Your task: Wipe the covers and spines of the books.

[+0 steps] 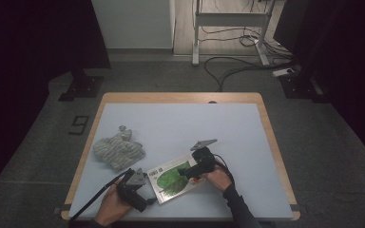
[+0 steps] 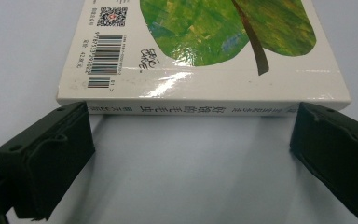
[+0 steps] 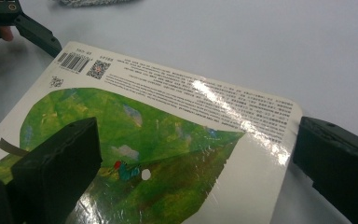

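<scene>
Our left gripper (image 2: 186, 135) has its jaws wide, lined up at the spine of the book (image 2: 200, 51); our right gripper (image 3: 186, 163) is also wide, over the cover. Book lies flat near the counter (image 1: 180, 123) front edge. Looks stiff, light, glossy-slick; we'd pinch the spine edge.

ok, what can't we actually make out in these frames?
- Glossy white hardcover book with green leaf picture: far end cut off by the top edge, left gripper view.
- Its small print: too fine to read, right gripper view.
- Grey knitted cloth: dim and too small to identify, high view.
</scene>
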`<state>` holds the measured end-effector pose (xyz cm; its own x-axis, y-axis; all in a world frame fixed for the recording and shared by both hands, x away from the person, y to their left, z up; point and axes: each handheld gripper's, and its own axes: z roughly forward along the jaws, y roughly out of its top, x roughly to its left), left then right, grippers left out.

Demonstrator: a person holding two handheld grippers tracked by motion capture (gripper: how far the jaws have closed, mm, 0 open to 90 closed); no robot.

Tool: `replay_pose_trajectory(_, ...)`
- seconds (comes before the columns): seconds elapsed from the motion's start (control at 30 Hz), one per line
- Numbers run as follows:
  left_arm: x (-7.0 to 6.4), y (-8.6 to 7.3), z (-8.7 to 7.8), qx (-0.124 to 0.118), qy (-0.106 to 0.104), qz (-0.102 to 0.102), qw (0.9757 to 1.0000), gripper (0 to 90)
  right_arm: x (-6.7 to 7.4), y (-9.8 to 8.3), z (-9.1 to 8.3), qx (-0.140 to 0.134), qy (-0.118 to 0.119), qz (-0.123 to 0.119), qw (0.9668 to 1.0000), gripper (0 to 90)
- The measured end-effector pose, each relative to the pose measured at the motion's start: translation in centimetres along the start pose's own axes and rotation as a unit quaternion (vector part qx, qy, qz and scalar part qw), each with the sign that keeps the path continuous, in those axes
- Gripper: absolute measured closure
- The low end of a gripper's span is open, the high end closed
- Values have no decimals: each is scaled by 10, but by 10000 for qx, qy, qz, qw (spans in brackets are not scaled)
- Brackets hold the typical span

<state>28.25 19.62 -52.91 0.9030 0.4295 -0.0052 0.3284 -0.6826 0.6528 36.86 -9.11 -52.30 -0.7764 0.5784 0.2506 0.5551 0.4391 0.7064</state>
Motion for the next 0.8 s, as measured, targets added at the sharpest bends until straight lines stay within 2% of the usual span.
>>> replay_pose_trajectory(0.23, 0, 0, 0, 9, -3, 6, 10000, 0, 3, 4, -10, -234, 53, 78, 9997, 12)
replay_pose_trajectory(0.5, 0, 0, 0, 3, -10, 2, 10000, 0, 6, 1, -18, -363, 124, 198, 9991, 16)
replay_pose_trajectory(0.8, 0, 0, 0, 3, -11, 2, 10000, 0, 11, -4, -24, -484, 102, 268, 9984, 15)
